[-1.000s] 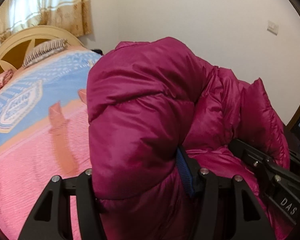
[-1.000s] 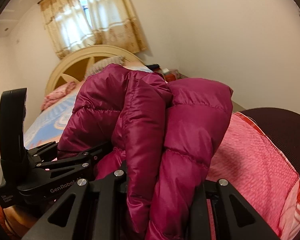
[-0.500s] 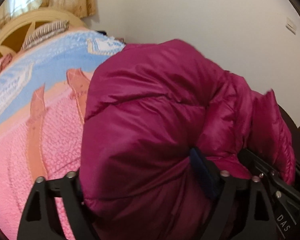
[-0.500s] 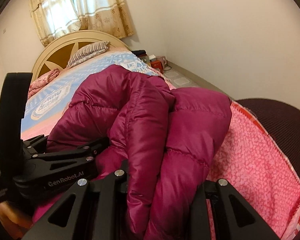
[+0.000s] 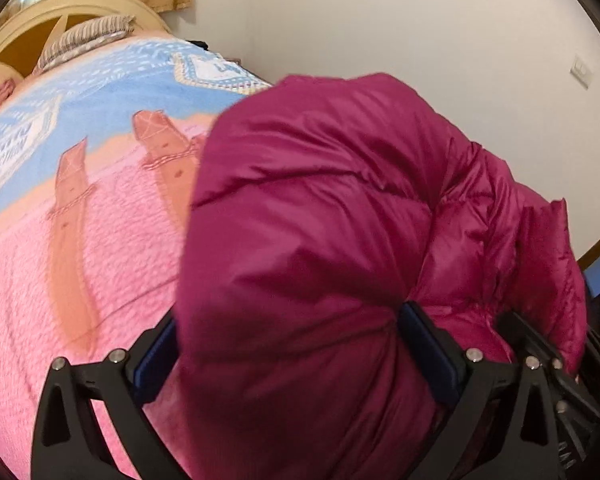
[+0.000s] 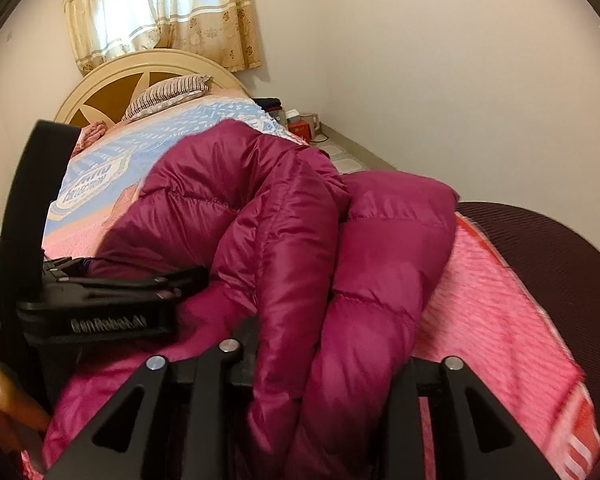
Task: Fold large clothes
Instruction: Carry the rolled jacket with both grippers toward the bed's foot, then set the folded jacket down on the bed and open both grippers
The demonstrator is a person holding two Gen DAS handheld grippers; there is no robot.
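Observation:
A magenta puffer jacket (image 5: 320, 220) lies bunched on the pink and blue bed blanket (image 5: 60, 280). My left gripper (image 5: 288, 336) straddles a thick fold of it. Its jaws are opening wide, and the left blue pad (image 5: 152, 360) stands off the fabric. In the right wrist view two puffy folds of the jacket (image 6: 260, 208) fill the gap of my right gripper (image 6: 328, 352). Those jaws are easing apart, but the folds are still pinched. The left gripper (image 6: 112, 292) shows there from the side, its fingers buried in the jacket, with a hand (image 6: 4, 408) on its handle.
The cream headboard (image 6: 112, 76) and a striped pillow (image 6: 168, 92) are at the far end of the bed. Small boxes (image 6: 300, 124) sit on the floor by the wall. A dark rounded chair back (image 6: 560, 260) stands at the bed's right edge.
The left jaws have spread and the left pad has come off the jacket. Both grippers have sunk toward the bed with the jacket. The right jaws stand slightly wider.

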